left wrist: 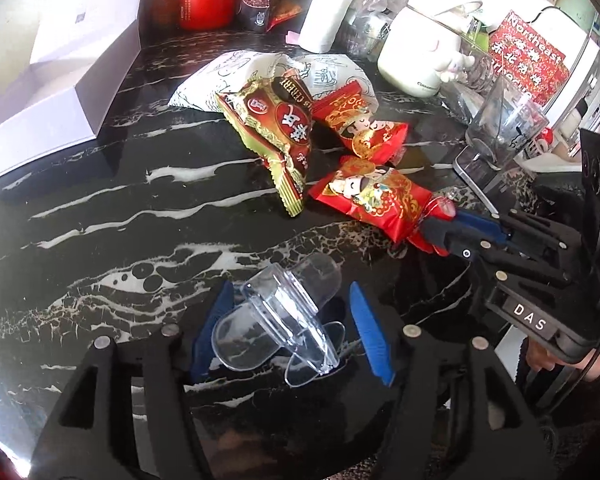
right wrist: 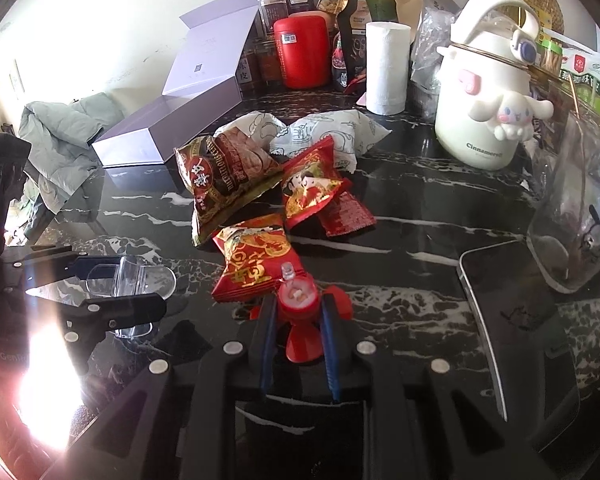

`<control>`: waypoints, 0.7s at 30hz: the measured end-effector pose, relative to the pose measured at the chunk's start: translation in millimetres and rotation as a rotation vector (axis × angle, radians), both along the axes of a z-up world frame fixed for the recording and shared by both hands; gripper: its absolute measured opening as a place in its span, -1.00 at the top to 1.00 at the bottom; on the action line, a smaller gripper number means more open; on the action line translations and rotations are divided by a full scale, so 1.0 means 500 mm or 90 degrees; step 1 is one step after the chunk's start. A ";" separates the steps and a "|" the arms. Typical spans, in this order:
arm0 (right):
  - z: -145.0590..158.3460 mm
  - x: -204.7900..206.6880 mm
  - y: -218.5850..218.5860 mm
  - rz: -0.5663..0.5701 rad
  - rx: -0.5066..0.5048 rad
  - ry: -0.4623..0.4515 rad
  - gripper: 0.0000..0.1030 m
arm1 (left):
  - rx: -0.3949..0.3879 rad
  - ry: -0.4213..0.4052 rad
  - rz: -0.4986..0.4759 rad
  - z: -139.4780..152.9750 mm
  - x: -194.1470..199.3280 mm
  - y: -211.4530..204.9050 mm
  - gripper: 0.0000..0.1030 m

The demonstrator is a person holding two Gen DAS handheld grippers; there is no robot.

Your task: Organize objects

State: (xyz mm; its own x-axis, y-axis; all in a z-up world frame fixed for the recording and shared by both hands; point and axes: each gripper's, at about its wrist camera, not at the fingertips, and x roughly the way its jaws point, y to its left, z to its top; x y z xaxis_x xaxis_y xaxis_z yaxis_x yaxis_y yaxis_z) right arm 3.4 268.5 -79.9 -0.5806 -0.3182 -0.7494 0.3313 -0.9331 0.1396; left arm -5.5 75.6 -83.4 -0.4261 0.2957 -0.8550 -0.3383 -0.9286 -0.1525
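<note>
While the left gripper stands apart around the clear plastic cap lying on the black marble table, the right gripper clamps the red plastic piece.

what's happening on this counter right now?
A person is tidying a cluttered black marble counter with a handheld gripper in each hand. The left gripper is open around a clear plastic piece lying on the counter, its pads not pressing it. The right gripper is shut on a small red plastic piece beside the red snack packet. More snack packets lie behind.
</note>
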 end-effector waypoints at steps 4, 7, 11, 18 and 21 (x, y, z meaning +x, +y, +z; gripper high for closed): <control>-0.004 -0.005 -0.007 0.005 0.007 0.005 0.12 | -0.038 0.015 -0.001 -0.002 0.002 0.007 -0.15; -0.005 -0.006 -0.009 0.007 0.004 0.011 0.12 | -0.069 0.033 -0.002 -0.004 0.007 0.009 0.05; -0.005 -0.009 -0.005 -0.002 0.004 0.011 0.37 | -0.062 0.035 0.001 -0.002 0.005 -0.001 0.10; 0.005 -0.002 0.000 -0.010 -0.005 0.013 0.52 | -0.020 0.008 0.003 0.003 -0.005 -0.016 0.12; 0.015 0.004 -0.001 -0.017 0.006 0.017 0.52 | -0.010 0.001 0.007 0.005 -0.007 -0.020 0.13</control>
